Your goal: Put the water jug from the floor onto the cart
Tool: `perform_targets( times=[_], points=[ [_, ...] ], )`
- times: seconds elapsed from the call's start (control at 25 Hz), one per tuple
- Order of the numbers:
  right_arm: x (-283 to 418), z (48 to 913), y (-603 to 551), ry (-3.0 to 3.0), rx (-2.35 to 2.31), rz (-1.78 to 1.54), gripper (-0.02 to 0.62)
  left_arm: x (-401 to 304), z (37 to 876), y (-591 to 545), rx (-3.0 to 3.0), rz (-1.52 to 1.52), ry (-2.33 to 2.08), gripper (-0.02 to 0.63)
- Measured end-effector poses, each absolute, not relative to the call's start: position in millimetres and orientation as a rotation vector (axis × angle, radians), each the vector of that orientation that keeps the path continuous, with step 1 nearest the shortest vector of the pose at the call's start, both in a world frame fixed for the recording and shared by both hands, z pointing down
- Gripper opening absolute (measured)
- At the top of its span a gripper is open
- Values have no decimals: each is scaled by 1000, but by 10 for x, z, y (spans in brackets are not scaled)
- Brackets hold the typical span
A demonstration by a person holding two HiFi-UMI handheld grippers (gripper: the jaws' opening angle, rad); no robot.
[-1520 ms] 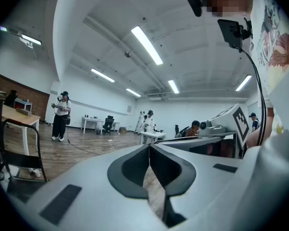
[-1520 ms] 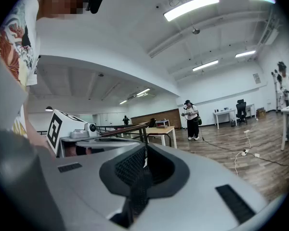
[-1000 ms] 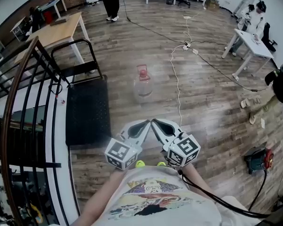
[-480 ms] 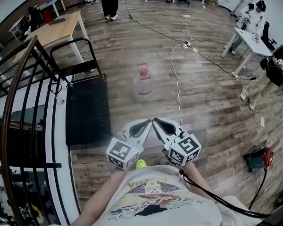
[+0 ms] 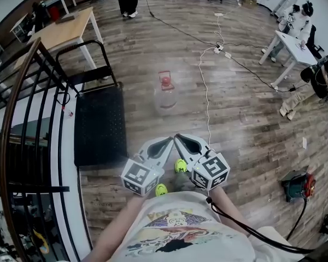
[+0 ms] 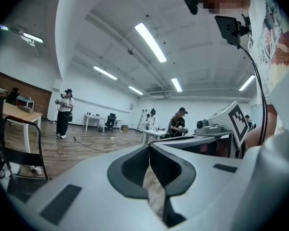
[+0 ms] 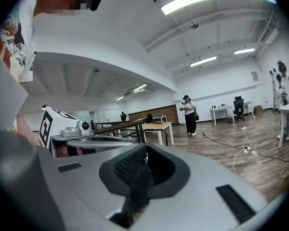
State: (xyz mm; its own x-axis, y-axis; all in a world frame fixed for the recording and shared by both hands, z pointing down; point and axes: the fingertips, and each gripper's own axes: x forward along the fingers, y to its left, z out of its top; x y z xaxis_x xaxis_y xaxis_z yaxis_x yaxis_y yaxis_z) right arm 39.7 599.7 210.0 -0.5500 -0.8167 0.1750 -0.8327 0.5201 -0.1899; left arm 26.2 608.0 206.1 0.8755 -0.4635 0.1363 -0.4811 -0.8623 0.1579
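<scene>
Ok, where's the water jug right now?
In the head view the jug stands on the floor near centre, just right of the cart and left of the white cable.

We see a plank floor (image 5: 246,124). The water jug (image 5: 165,94) stands on it, apart from the cart (image 5: 100,125) and near a white cable (image 5: 206,91).

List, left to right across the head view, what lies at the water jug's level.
Black metal railing with brown handrail → black flat cart → clear water jug with red cap → white cable.
</scene>
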Motion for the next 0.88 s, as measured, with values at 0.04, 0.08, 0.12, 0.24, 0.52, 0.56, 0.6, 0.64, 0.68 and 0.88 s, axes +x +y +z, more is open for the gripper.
perform_targets(
  times=[0.04, 0.08, 0.12, 0.24, 0.52, 0.56, 0.6, 0.64, 0.68, 0.88],
  points=[
    [426, 2128, 5928, -2689, 1449, 400, 29, 291, 2086, 6013, 2854, 147, -737, 14],
    [461, 2153, 5859, -2693, 1441, 409, 29, 327, 2109, 5947, 2850, 153, -744, 14],
    [501, 2170, 5791, -2696, 1435, 411, 29, 367, 2125, 5885, 2848, 156, -749, 14],
    [628, 2191, 5568, -2708, 1420, 408, 29, 494, 2142, 5686, 2855, 167, -760, 14],
    [986, 2209, 5018, -2734, 1363, 444, 29, 857, 2154, 5144, 2832, 194, -824, 14],
    [1042, 2213, 4939, -2737, 1357, 443, 29, 914, 2158, 5066, 2831, 198, -835, 14],
    [1093, 2220, 4858, -2741, 1350, 446, 29, 965, 2163, 4986, 2829, 200, -845, 14],
    [1141, 2229, 4778, -2745, 1341, 451, 29, 1013, 2169, 4906, 2825, 202, -854, 14],
    [1189, 2239, 4701, -2750, 1332, 458, 29, 1062, 2177, 4826, 2822, 206, -861, 14],
    [1430, 2292, 4412, -2756, 1273, 452, 31, 1310, 2196, 4505, 2819, 219, -909, 14]
  ],
)
